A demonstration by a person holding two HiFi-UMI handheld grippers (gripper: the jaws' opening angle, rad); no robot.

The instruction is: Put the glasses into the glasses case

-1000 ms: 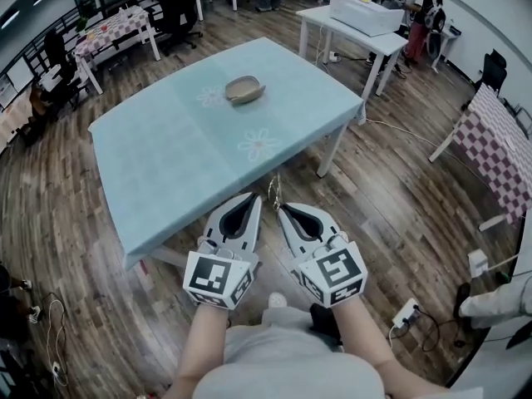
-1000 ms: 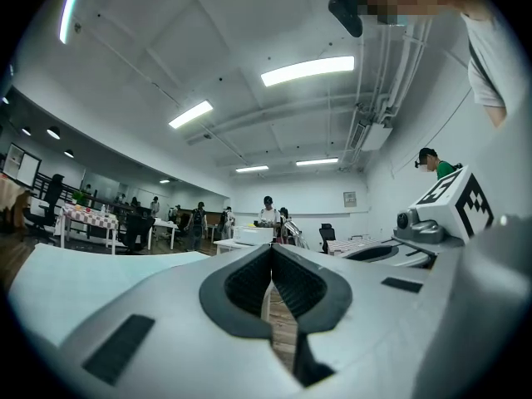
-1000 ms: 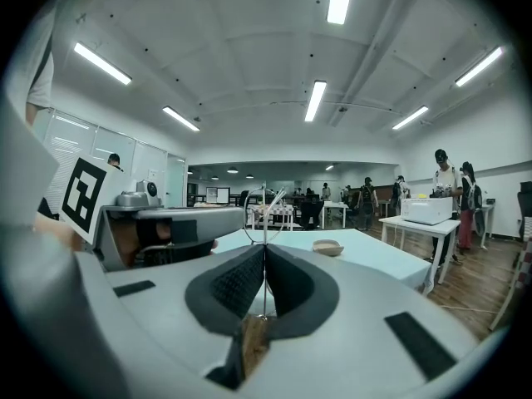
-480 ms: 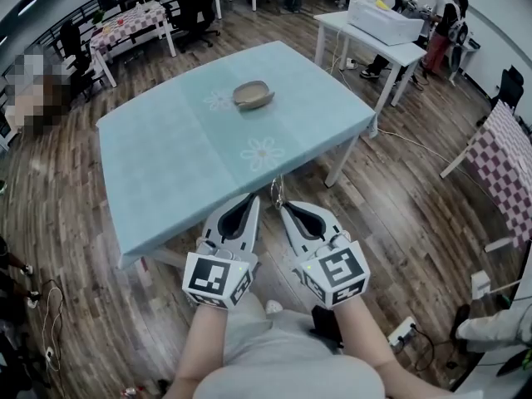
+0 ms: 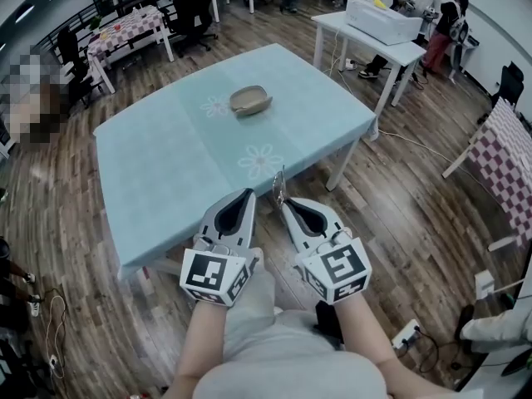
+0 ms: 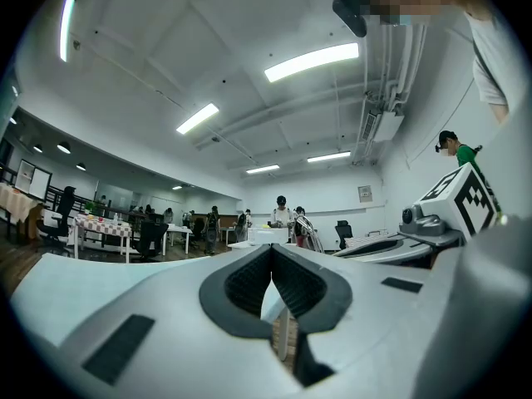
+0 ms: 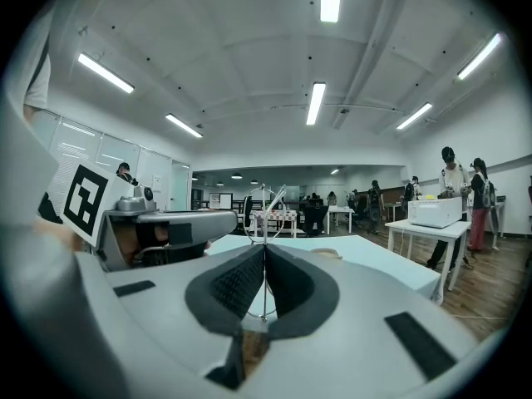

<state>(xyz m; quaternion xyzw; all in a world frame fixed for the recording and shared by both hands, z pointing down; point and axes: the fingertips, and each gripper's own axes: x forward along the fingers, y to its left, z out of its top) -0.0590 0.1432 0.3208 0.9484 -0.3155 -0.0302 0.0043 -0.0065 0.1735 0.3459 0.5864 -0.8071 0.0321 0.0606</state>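
A tan glasses case (image 5: 250, 100) lies open on the far half of the light blue table (image 5: 166, 165); the right gripper view shows the case (image 7: 326, 253) beyond the jaws. My right gripper (image 5: 283, 202) is shut on thin wire-framed glasses (image 5: 279, 181), which stand up from its tips at the table's near edge. The glasses' wire (image 7: 264, 214) runs pinched between the pads. My left gripper (image 5: 248, 193) sits beside it, shut with nothing between its pads (image 6: 249, 281). Both grippers point level toward the table, well short of the case.
A white table (image 5: 391, 48) with a white box (image 5: 381, 19) stands at the back right. Checkered tables (image 5: 125, 27) and chairs are further off, with people standing at the back. Wooden floor (image 5: 399, 198) surrounds the blue table; a power strip (image 5: 402, 333) lies at right.
Both grippers have moved forward together, so their tips now reach the blue table's near edge. The glasses stay pinched in the right gripper; the case has not moved.
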